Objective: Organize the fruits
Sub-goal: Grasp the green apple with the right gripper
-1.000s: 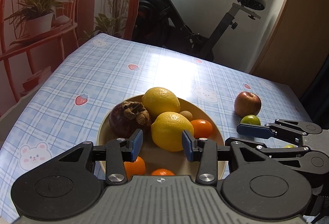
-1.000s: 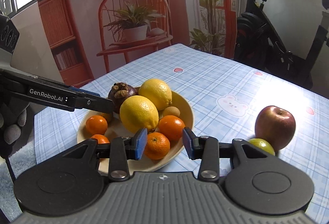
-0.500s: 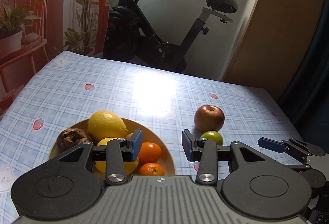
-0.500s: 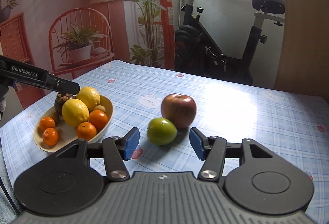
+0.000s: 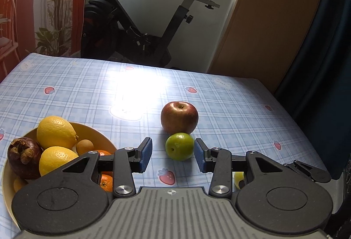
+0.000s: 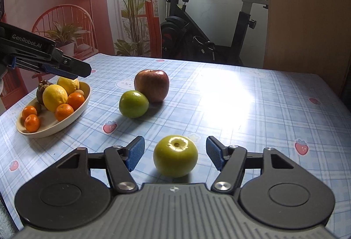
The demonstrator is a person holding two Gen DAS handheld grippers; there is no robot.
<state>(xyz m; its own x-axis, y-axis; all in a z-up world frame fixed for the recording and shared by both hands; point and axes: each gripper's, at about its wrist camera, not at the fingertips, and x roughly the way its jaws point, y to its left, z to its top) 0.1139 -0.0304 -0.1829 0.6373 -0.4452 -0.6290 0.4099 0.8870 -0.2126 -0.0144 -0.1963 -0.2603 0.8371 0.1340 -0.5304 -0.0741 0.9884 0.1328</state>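
A yellow bowl (image 5: pixel 103 137) (image 6: pixel 84 97) holds two lemons, a mangosteen, several oranges and a small brown fruit. A red apple (image 5: pixel 179 117) (image 6: pixel 151 85) sits on the table with a green fruit (image 5: pixel 179 146) (image 6: pixel 133 104) touching it. My left gripper (image 5: pixel 172 157) is open with that green fruit between its pads, not touching. A second green fruit (image 6: pixel 175 159) lies between the pads of my open right gripper (image 6: pixel 175 155), apart from both; a sliver of it shows in the left wrist view (image 5: pixel 238 177). The left gripper also shows at the left of the right wrist view (image 6: pixel 65 69).
The table has a blue checked cloth (image 5: pixel 87 90) with strawberry and bear prints. An exercise bike (image 5: pixel 140 26) stands beyond the far edge, a wooden panel (image 5: pixel 274 20) at the right, and a red chair with a potted plant (image 6: pixel 63 35) at the left.
Both grippers swung right, away from the bowl. The left now frames the green fruit by the apple; the right moved on from that fruit to frame a second green fruit and opened wider.
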